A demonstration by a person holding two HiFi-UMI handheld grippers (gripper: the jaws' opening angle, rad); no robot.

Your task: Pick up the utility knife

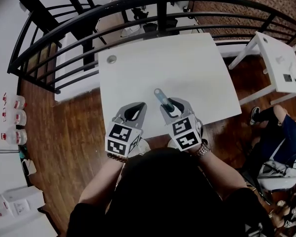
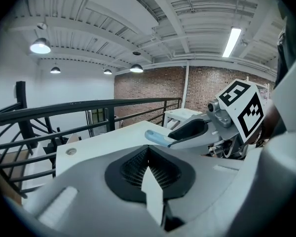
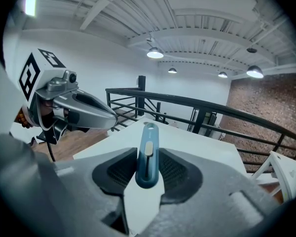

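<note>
Clamping the utility knife point(image 3: 147, 152) by its rear end, the right gripper point(image 1: 171, 107) holds it lengthwise, tip pointing forward past the fingers over the white table point(image 1: 187, 68). Just beside, the left gripper point(image 1: 136, 107) is closed and empty. A black railing point(image 1: 158, 4) stands beyond.

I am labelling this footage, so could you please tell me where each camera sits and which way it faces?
Head view: on the person's head, facing steeply down at the table; shows forearms, left tool, right tool.
Left gripper view: on the left tool, looking along its shut jaws across the table.
Right gripper view: on the right tool, along jaws clamping the utility knife.
Shared: all show the knife.
</note>
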